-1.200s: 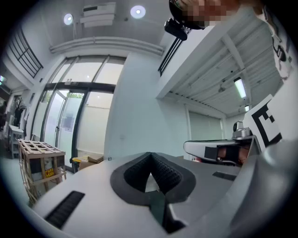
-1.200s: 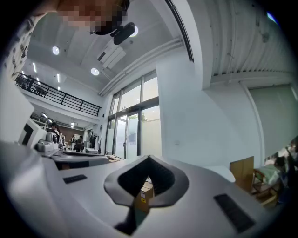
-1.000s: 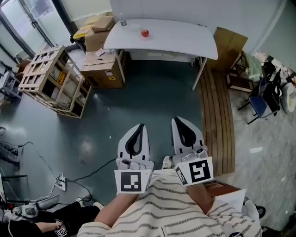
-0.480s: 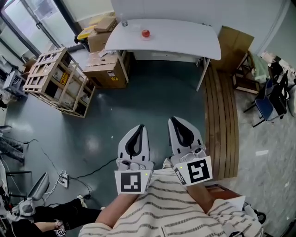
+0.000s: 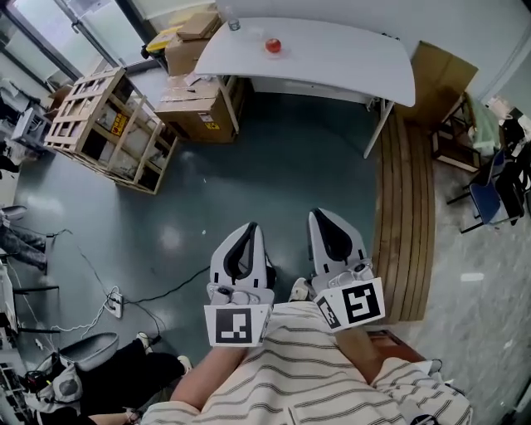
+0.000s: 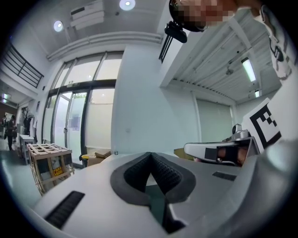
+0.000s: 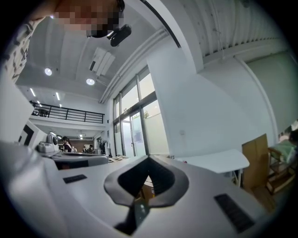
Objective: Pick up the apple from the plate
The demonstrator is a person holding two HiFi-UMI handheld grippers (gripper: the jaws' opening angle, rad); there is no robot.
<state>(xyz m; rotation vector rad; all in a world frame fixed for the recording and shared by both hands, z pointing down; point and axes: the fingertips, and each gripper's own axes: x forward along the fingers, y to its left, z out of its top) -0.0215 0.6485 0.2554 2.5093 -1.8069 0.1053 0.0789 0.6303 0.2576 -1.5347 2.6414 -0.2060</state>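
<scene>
Head view: the apple point(image 5: 273, 46) sits near the far edge of the white desk point(image 5: 348, 66), well apart from the left gripper point(image 5: 251, 227) and right gripper point(image 5: 317, 214). Both sets of fingers are clenched on nothing; if they arrive unopened, they would likely knock the apple rolling.

Bright, even lighting is being recorded in all three views. Daylight is being admitted through the tall windows point(image 6: 79, 111), and round ceiling lamps point(image 6: 126, 4) and a strip light point(image 6: 248, 69) are being seen burning overhead. A soft glare patch is being reflected off the dark floor point(image 5: 170, 239); only a faint shadow is being cast beneath the white table point(image 5: 332, 58). Straight lines are being bent strongly toward the edges, and the corners of both gripper views are being blacked out. The apple point(image 5: 273, 45) is being rendered as a small red spot without detail.
</scene>
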